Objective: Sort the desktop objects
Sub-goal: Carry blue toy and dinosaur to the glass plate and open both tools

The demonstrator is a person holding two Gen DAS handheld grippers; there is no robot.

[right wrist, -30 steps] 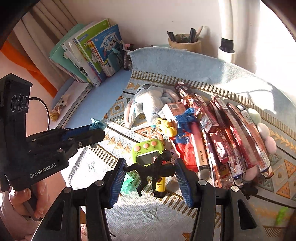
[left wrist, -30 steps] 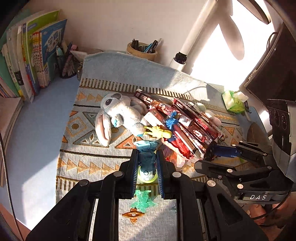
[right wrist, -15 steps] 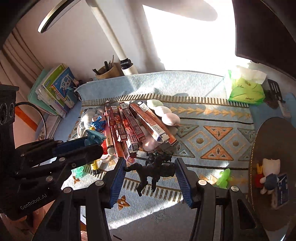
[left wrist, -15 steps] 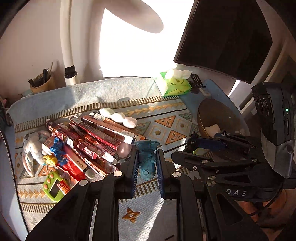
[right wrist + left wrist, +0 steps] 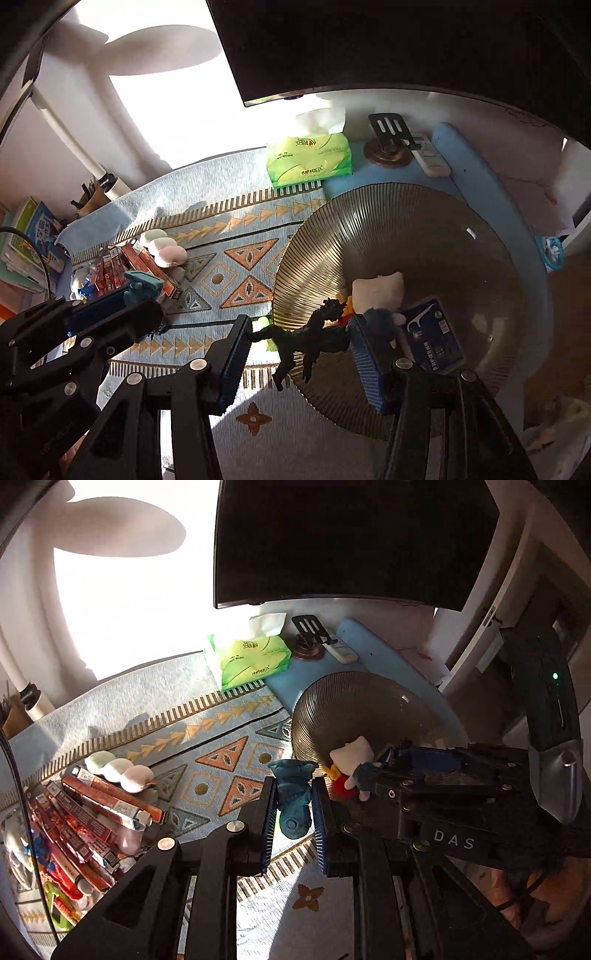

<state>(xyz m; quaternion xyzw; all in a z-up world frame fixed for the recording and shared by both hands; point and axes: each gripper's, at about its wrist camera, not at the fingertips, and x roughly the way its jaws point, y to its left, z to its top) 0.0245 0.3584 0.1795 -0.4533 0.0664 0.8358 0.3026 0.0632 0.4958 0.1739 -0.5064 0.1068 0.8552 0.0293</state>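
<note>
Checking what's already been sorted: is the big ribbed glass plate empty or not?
Not empty. The ribbed glass plate already holds a white plush cat and a blue floss-pick packet near its front edge.

Hard sunlight overexposes the wall (image 5: 122,602) to blank white in both views, with a soft lamp-shaped shadow across it. The monitor (image 5: 406,40) reads near-black, without detail. Fisheye bending and dark vignetting mark the edges; focus is acceptably sharp centrally.

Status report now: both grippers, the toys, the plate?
Left gripper shut on blue figure. Right gripper shut on black dragon, over plate rim. Nothing in the way.
</note>
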